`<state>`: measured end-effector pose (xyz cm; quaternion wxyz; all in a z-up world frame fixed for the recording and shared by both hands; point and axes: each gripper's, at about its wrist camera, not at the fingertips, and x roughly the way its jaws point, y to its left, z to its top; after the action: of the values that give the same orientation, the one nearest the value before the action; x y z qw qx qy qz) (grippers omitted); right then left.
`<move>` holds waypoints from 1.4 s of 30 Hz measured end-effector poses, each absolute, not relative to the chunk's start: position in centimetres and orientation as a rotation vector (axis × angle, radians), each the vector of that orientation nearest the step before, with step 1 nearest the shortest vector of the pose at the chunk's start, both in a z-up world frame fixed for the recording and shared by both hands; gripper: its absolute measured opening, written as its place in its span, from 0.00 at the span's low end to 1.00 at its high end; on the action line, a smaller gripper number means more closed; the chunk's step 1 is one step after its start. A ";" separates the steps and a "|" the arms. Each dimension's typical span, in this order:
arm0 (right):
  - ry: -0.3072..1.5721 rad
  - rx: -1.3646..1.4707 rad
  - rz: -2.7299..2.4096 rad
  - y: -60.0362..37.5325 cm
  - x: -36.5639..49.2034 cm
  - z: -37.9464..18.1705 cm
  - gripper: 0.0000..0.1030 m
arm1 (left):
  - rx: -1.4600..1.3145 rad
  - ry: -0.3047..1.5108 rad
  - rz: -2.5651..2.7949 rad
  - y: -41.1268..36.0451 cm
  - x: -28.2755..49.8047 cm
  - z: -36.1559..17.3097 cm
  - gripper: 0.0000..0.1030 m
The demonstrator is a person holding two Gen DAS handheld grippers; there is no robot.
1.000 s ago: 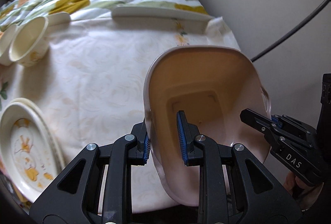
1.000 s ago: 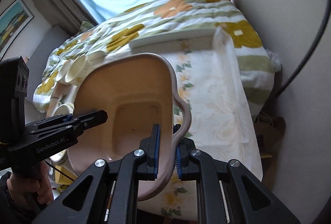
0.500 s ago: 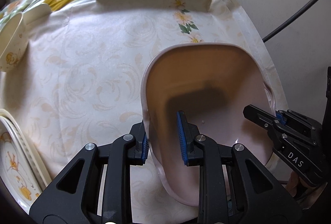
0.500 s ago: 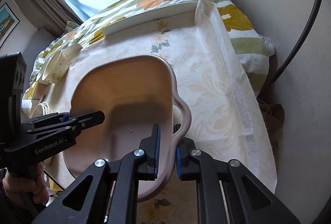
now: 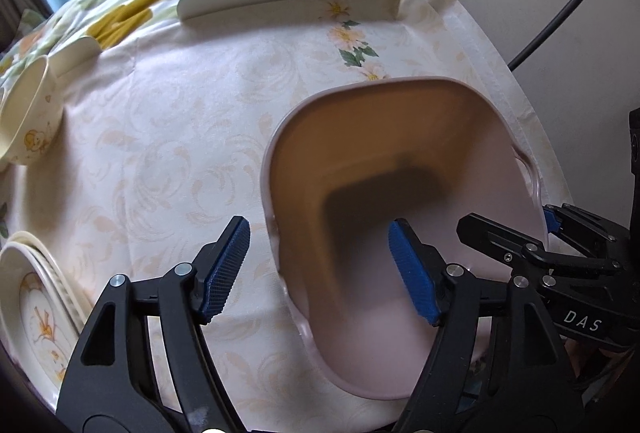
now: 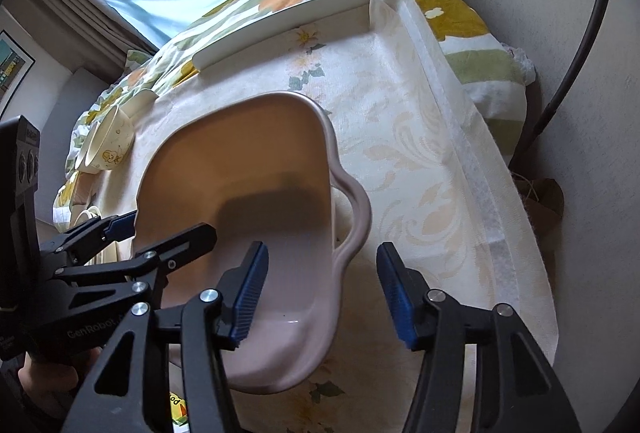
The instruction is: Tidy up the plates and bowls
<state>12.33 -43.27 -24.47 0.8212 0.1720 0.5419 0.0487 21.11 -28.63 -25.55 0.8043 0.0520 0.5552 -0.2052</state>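
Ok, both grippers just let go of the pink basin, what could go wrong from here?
1. The pink basin sits near the table's right edge; a bump could push it off.
2. Each gripper, left and right, straddles a basin wall with one finger inside, so pulling back carelessly could snag the rim or handle.
3. The left gripper's outward swing could hit the stacked plates.

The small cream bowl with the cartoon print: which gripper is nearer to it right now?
Left. The left gripper straddles the pink basin's rim on the side facing the cream bowl. The right gripper straddles the basin's far handle side, the basin between it and the bowl.
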 end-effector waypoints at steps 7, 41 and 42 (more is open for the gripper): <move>1.145 0.338 0.110 -43.0 11.8 -23.1 0.50 | 0.091 1.168 -0.428 -27.6 20.5 -23.7 0.68; 0.851 -0.038 0.479 -25.8 18.8 -6.0 0.99 | -0.189 0.868 0.100 -1.3 17.1 -6.5 1.00; 0.871 -0.037 0.483 -25.0 20.1 -6.4 0.99 | -0.200 0.882 0.100 -0.5 18.0 -6.9 1.00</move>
<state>20.07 -24.97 -6.35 0.8784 -0.0179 0.4176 0.2318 17.98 -0.45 -6.92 0.8983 -0.0967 0.4259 0.0484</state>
